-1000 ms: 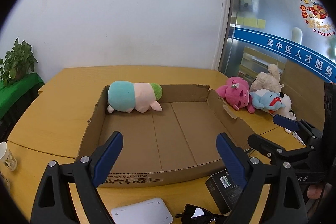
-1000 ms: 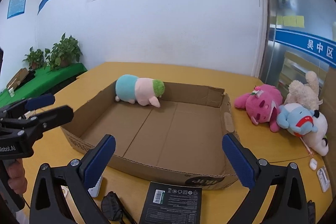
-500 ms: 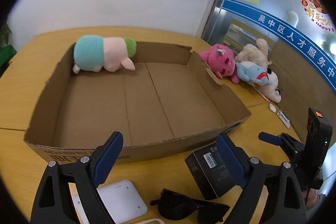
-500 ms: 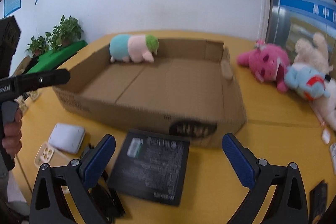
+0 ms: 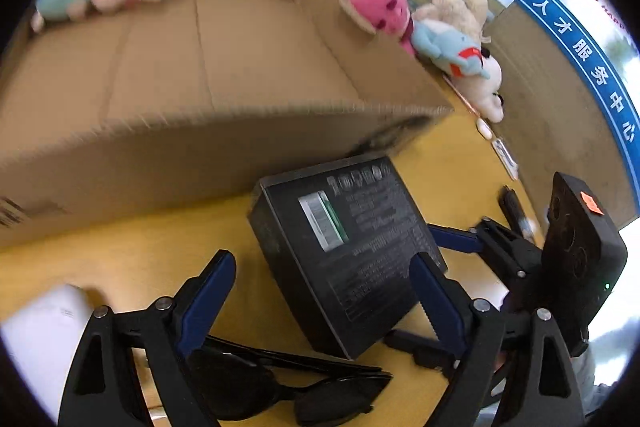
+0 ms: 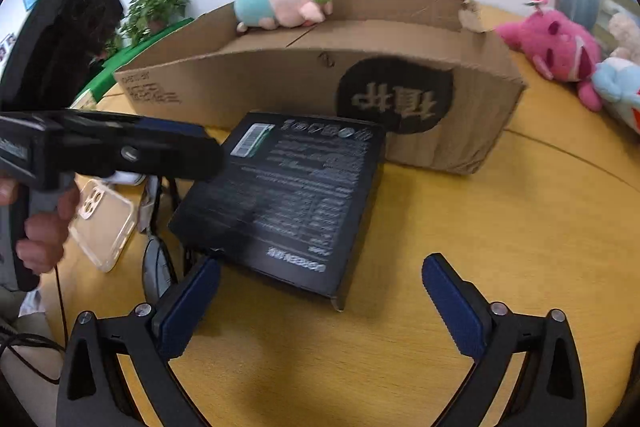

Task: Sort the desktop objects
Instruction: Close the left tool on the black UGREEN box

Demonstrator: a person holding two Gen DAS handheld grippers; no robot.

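On the worktop (image 6: 500,227), just in front of the cardboard box (image 6: 280,83), the flat black carton (image 6: 288,195) lies unsorted, with black sunglasses (image 5: 280,383), a clear phone case (image 6: 104,223) and a white device (image 5: 40,331) close beside it. Inside the cardboard box only one plush, teal and pink (image 6: 280,3), rests against the far wall, so sorting looks barely begun. A pink plush (image 6: 556,43) and further soft toys lie outside to the right. The left gripper (image 5: 320,295) has just been narrowing its jaws, yet they stand released around the carton's near corner without pressing it; the right gripper (image 6: 320,303) hangs spread and empty before the carton's edge.
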